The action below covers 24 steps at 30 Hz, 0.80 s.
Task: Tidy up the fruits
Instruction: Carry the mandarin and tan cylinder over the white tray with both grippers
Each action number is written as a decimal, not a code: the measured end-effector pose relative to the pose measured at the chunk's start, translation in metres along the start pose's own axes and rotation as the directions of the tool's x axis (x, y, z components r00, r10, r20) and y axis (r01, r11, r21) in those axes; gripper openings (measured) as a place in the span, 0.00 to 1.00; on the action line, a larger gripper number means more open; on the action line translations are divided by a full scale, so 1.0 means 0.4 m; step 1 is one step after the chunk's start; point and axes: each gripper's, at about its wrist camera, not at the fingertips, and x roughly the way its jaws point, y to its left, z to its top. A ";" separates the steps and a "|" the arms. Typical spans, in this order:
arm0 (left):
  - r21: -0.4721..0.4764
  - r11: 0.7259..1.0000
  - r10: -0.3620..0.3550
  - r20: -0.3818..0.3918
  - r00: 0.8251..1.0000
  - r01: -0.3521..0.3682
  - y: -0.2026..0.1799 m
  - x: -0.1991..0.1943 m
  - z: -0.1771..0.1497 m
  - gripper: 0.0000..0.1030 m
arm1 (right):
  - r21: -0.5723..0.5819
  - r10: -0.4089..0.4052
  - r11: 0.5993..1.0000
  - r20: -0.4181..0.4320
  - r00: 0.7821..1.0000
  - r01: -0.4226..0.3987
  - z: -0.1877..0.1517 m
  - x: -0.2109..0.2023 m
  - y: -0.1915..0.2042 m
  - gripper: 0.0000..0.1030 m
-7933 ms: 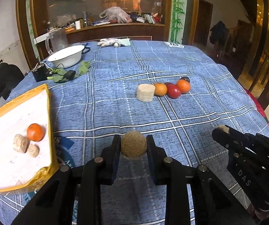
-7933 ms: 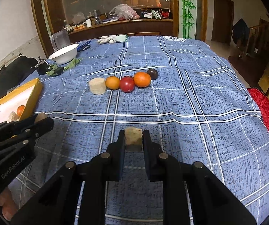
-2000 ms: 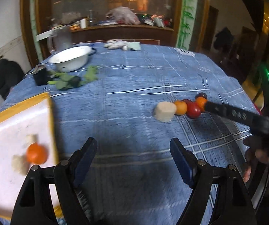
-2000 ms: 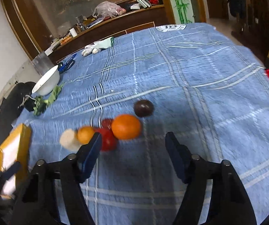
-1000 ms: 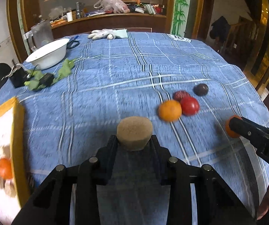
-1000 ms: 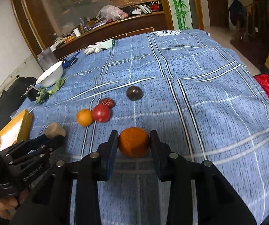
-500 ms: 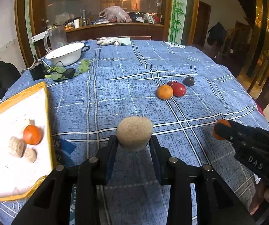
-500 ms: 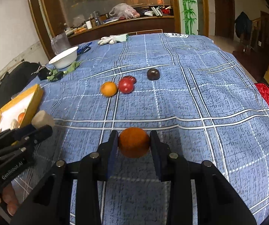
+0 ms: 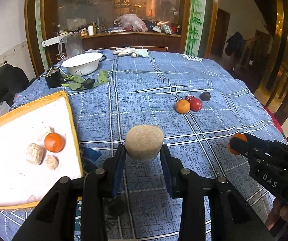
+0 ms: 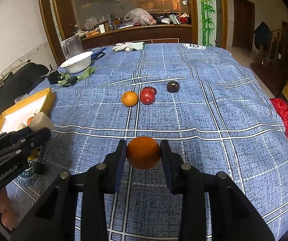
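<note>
Blue cloth [image 9: 144, 84]: left fingers [image 9: 144, 156] pinch tan fruit [image 9: 144, 142], right fingers [image 10: 143, 156] an orange [image 10: 143, 152] (tray [image 9: 71, 116] left).

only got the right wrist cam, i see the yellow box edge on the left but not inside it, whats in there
Observer: The left wrist view shows one small orange fruit in the yellow box, with several pale lumps beside it.
Operator: room for the big orange in my right hand-held gripper
Observer: Probably. The near right part of the box's white floor is bare.
Operator: is the left one holding its piece square
Observer: The left hand-held gripper is shut on the tan round piece. The piece sits between both fingers and sticks up above them.
</note>
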 end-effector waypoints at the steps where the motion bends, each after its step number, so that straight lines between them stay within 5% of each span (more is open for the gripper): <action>1: -0.001 1.000 0.001 -0.001 1.000 -0.001 0.002 -0.001 -0.002 0.34 | 0.000 -0.001 1.000 0.002 1.000 0.001 0.000 -0.002 0.001 0.35; 24: -0.060 0.997 0.047 0.024 0.999 -0.045 0.073 -0.058 -0.007 0.34 | -0.035 0.035 0.999 0.021 0.999 -0.035 0.010 -0.013 0.062 0.35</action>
